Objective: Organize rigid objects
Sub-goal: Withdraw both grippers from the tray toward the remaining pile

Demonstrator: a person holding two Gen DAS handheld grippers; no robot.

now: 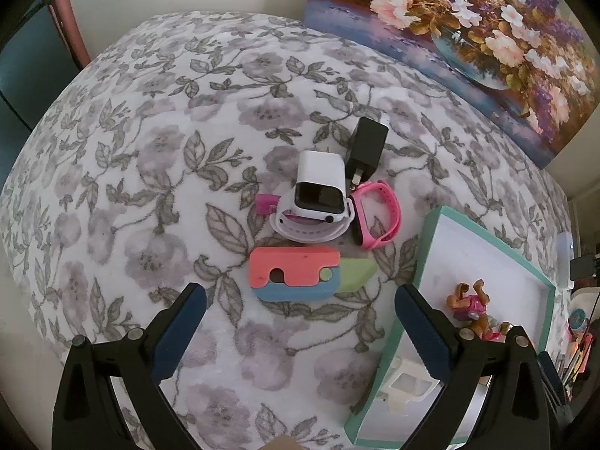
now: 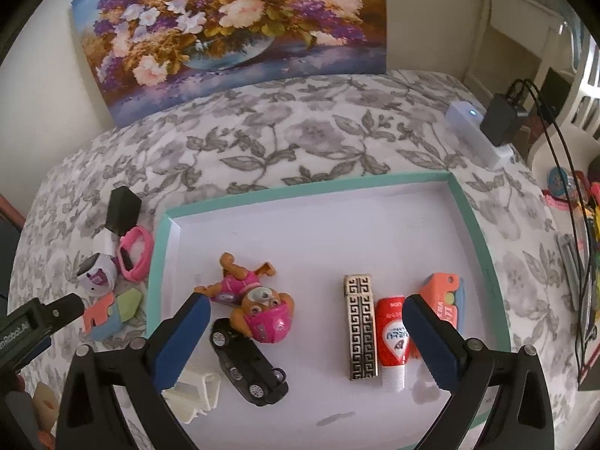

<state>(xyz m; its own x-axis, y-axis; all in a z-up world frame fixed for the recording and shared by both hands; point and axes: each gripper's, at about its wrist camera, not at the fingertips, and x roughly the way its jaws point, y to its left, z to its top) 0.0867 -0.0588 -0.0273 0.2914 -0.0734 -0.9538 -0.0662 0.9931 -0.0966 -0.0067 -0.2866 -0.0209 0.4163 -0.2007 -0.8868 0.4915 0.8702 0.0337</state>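
While both grippers' jaws gape empty, red tube (image 2: pixel 393 341) txt illegible, mirrored.

A floral blanket (image 2: pixel 300 138) in grey and white covers the whole surface. At its far edge a flower painting (image 2: pixel 232 33) leans upright against a pale wall (image 2: pixel 48 86). Toward the blanket's right far corner lies a white box (image 2: pixel 476 131) with a small blue light, a black adapter (image 2: pixel 500 120) resting against it with black cables (image 2: pixel 562 150) running off past the blanket's right edge. Beyond that corner stands white furniture (image 2: pixel 525 37). Off the blanket's right edge sits blurred colourful clutter (image 2: pixel 585 202).
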